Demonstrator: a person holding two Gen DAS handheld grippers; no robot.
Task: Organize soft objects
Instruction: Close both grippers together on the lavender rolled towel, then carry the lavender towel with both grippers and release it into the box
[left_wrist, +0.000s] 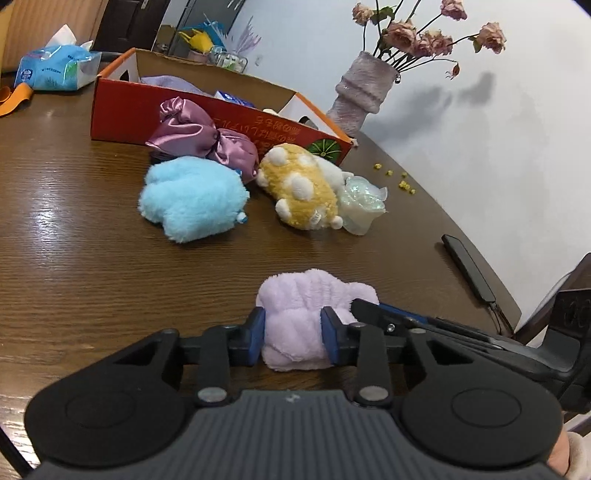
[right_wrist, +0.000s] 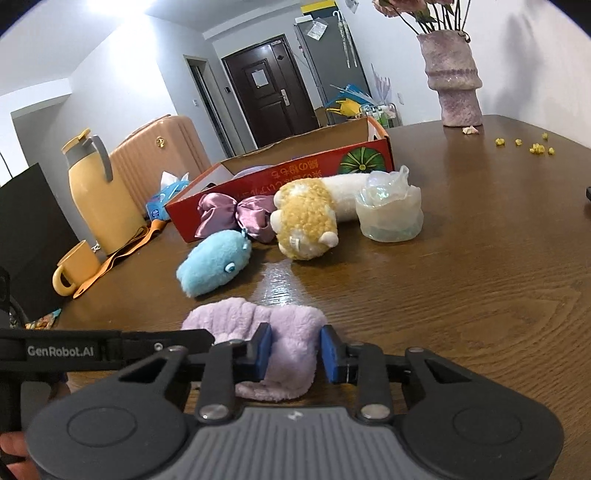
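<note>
Claws: we clamp the left claw (left_wrist: 293, 338) and right claw (right_wrist: 295, 352) on one lilac fleece cloth (left_wrist: 306, 314) low over the table (left_wrist: 92, 266); uneven pulling could slip it before the red box (left_wrist: 122, 107).

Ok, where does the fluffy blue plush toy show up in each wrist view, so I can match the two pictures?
Left wrist view: the fluffy blue plush toy lies left of centre on the brown wooden table, in front of the shiny mauve satin bow.
Right wrist view: the same toy lies left of centre, its eye facing the camera.
Shared landmark: the red cardboard box behind it.
</note>
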